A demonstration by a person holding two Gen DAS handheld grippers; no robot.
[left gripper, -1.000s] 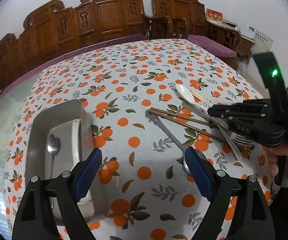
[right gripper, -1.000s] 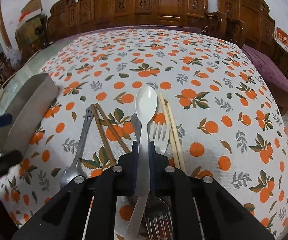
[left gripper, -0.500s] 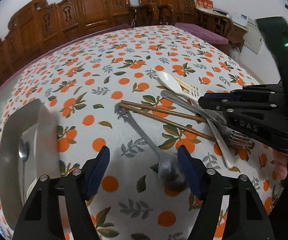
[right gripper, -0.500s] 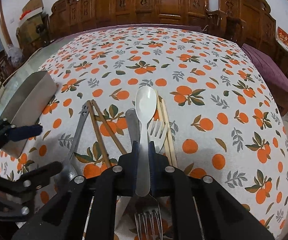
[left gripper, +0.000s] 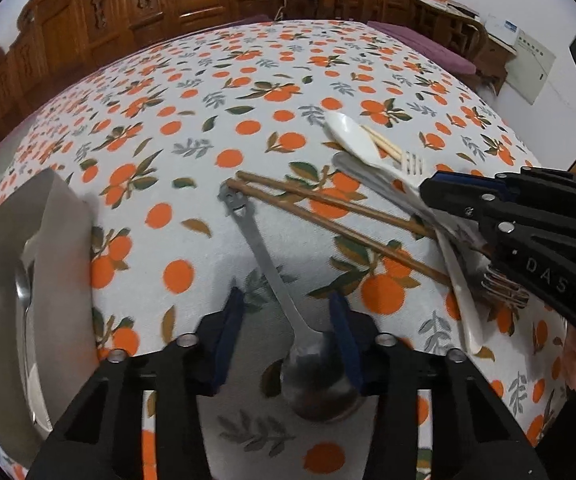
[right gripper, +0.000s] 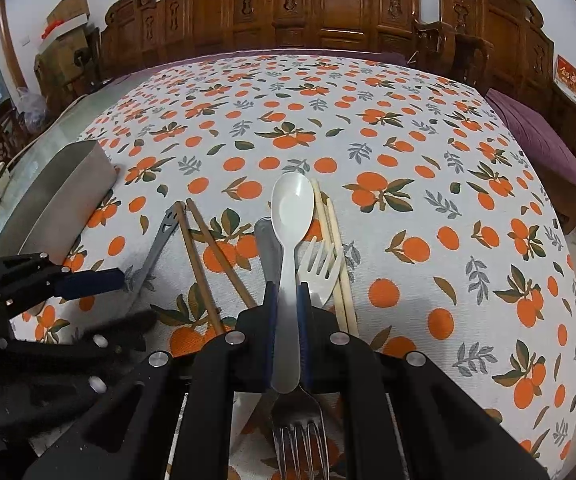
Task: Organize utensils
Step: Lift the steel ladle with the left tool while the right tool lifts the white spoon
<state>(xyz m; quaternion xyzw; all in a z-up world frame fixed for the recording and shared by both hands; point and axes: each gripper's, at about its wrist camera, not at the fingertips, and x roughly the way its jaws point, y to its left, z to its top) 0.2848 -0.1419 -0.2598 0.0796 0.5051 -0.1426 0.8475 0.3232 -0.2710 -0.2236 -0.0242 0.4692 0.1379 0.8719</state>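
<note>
My left gripper (left gripper: 285, 320) is open, its blue pads either side of the neck of a grey metal spoon (left gripper: 263, 256) lying on the orange-print cloth; that spoon's bowl lies between my fingers. My right gripper (right gripper: 286, 304) is shut on the handle of a white plastic spoon (right gripper: 291, 216), which also shows in the left wrist view (left gripper: 352, 140). Brown chopsticks (left gripper: 328, 208), pale chopsticks (right gripper: 334, 248), a white plastic fork (right gripper: 320, 268) and a metal fork (right gripper: 298, 436) lie around it.
A steel tray (left gripper: 59, 240) sits at the table's left with a metal spoon (left gripper: 23, 280) inside; it also shows in the right wrist view (right gripper: 59, 204). Carved wooden chairs (right gripper: 288, 8) ring the far side of the table.
My left gripper has moved right from the tray over to the grey metal spoon, lowered, and narrowed around its neck. The right gripper has stayed shut on the white spoon.
</note>
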